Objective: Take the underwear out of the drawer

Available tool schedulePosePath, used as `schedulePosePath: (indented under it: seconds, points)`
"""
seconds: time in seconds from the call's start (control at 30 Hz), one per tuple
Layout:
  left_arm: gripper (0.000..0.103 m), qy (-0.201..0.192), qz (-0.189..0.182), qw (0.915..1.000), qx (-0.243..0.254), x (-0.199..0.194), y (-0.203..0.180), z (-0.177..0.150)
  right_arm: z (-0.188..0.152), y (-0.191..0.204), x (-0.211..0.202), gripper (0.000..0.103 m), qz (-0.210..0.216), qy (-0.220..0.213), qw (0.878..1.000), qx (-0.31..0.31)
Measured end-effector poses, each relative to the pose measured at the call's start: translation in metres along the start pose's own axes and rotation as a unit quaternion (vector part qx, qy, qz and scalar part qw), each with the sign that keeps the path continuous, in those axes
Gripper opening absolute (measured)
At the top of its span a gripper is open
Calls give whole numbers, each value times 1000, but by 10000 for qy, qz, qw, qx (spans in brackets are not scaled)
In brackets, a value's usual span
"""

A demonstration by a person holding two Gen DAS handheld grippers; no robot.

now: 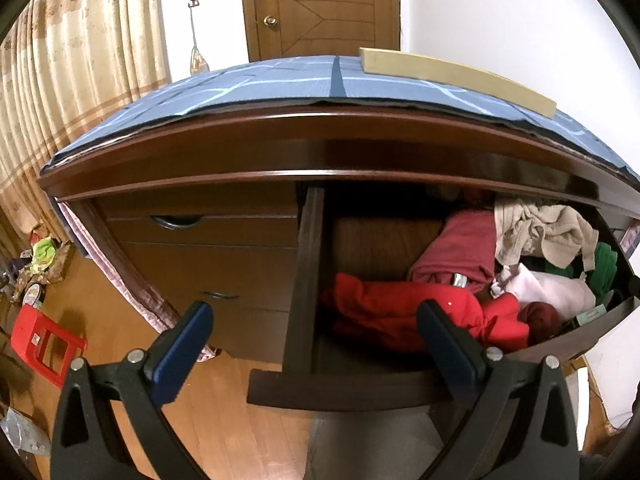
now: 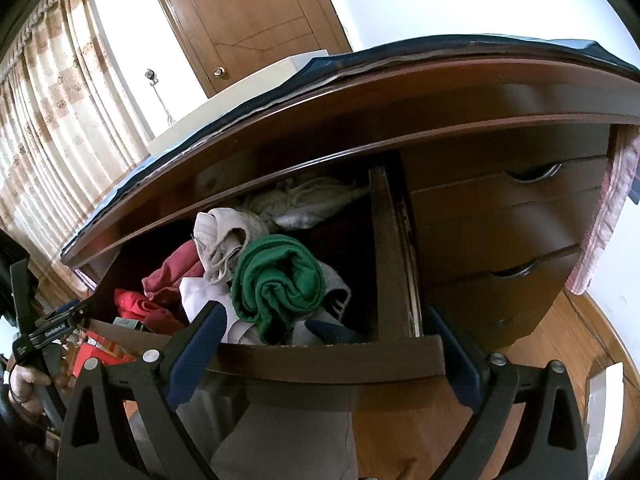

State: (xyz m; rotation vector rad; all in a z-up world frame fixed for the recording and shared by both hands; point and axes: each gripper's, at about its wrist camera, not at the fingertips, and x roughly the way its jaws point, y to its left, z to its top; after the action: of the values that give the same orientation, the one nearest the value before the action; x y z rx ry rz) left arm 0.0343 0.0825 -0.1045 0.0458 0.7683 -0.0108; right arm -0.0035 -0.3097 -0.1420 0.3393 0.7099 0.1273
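Both hand-held grippers, left point(image 1: 316, 320) and right point(image 2: 328, 320), are spread and empty before the open drawer point(image 2: 320, 364), where the underwear point(image 2: 280, 280) lies just ahead of the right one.

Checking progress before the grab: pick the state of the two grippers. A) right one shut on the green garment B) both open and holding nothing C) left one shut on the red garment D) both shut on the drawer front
B: the left gripper and right gripper both stand spread wide before the open drawer, gripping nothing.
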Motion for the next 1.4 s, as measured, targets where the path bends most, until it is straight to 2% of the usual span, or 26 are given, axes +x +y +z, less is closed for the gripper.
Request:
schedulePosePath:
  seconds: [0.47, 1.4]
  points:
    - [103, 69, -108, 9998, 166, -18, 2, -17, 2, -3, 5, 100, 73, 210, 9998, -19]
    - [100, 90, 204, 9990, 382, -36, -2, -33, 8, -4, 13, 100, 98, 474, 9988, -31]
